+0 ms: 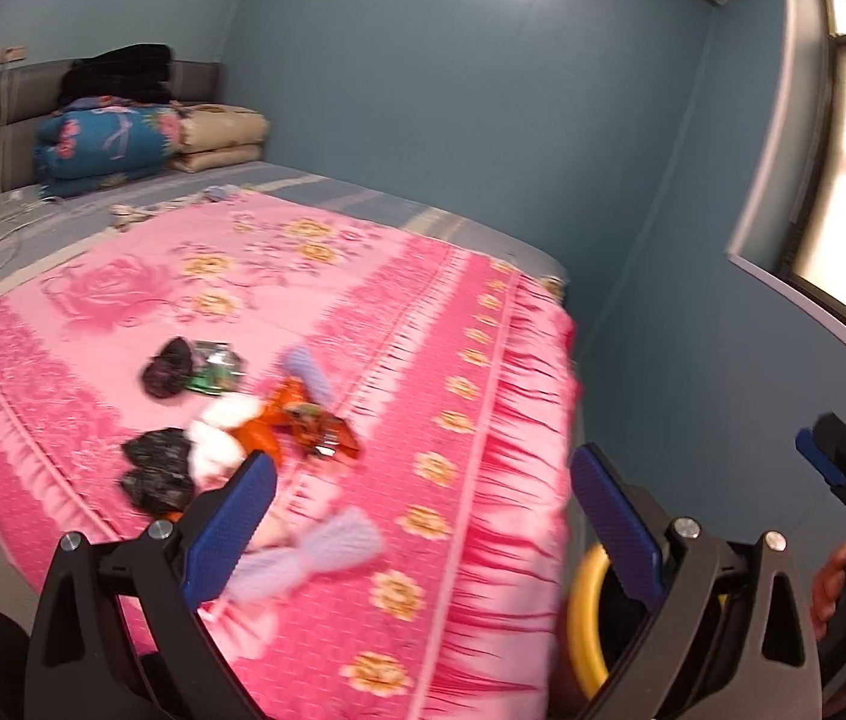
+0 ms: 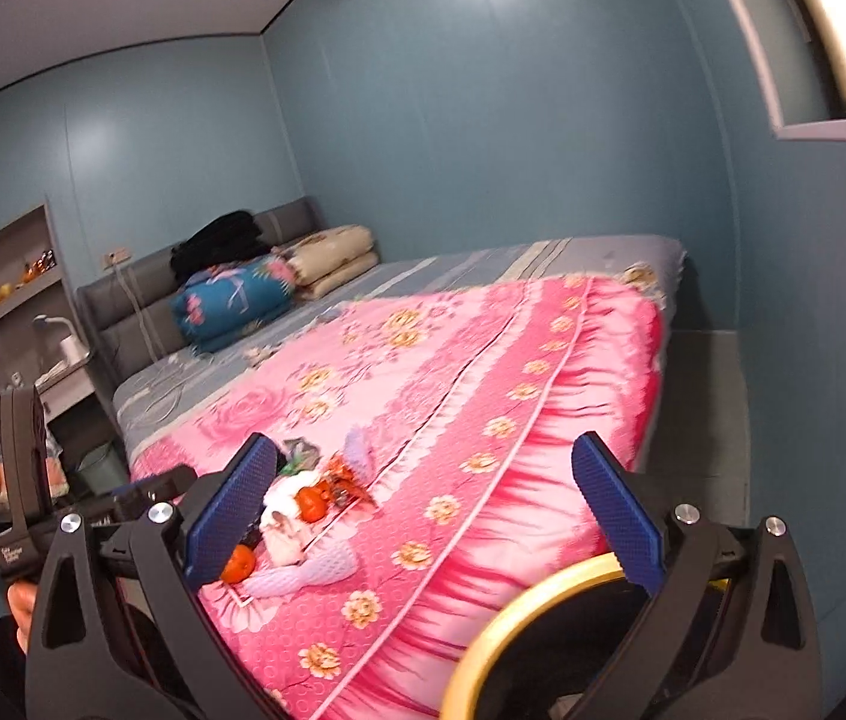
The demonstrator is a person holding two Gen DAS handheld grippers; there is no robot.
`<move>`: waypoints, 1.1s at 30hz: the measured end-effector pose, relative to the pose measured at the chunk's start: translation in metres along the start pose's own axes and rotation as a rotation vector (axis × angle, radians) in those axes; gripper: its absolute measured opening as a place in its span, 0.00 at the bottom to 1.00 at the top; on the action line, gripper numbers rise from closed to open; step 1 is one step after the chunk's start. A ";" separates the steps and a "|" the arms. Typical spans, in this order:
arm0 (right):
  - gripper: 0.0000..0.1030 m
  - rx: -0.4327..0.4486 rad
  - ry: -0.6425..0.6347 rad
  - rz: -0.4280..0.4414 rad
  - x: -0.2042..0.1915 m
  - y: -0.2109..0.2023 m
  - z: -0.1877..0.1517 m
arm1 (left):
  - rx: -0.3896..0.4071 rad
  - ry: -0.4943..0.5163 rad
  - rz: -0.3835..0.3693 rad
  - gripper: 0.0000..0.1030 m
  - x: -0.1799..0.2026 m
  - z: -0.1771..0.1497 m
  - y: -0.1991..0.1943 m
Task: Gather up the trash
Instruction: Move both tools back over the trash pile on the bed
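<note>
both hand-held grippers hang over the foot of a bed, jaws spread wide and empty; the left gripper [image 1: 423, 516] frames the pink floral blanket [image 1: 315, 300] between its blue pads [image 1: 225, 540], and the trash pile [image 1: 243, 420] lies on that blanket just beyond and beside its left finger: two black crumpled bags [image 1: 156, 468], white tissue [image 1: 216, 435], an orange wrapper [image 1: 303, 420], a green packet [image 1: 213, 369], lilac knitted pieces [image 1: 327, 546] nearest the finger; the right gripper [image 2: 423, 510] likewise stands released, the same litter [image 2: 309, 498] close ahead of its left finger, oranges [image 2: 238, 564] touching that finger's edge in view; a yellow-rimmed bin [image 2: 519, 618] sits below, under its right finger, beside the blanket's hanging edge; folded quilts [image 1: 123, 138] rest far ahead at the headboard.
</note>
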State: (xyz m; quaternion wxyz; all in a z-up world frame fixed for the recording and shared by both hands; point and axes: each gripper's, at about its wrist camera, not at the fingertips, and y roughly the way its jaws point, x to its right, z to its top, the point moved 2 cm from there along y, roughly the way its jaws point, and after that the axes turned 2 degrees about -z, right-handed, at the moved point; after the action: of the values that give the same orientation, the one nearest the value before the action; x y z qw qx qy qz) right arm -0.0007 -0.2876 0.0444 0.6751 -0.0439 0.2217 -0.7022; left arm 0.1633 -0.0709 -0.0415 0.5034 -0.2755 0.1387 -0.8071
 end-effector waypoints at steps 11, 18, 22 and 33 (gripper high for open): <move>0.92 -0.145 -0.069 0.070 -0.050 0.075 -0.012 | 0.004 -0.068 0.184 0.92 -0.094 0.008 0.002; 0.92 -0.222 -0.134 0.125 -0.081 0.122 -0.034 | -0.055 -0.091 0.284 0.92 -0.145 -0.002 0.021; 0.92 -0.278 -0.181 0.143 -0.101 0.152 -0.054 | -0.091 -0.114 0.318 0.92 -0.170 -0.011 0.035; 0.92 -0.509 -0.197 0.136 -0.115 0.237 -0.122 | -0.191 -0.168 0.352 0.92 -0.218 -0.032 0.081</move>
State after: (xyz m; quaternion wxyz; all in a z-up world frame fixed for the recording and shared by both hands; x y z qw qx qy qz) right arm 0.1847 -0.1434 -0.1255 0.7061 -0.2655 0.3267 -0.5695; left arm 0.2794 0.0846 -0.1746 0.6180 -0.3596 0.2179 -0.6643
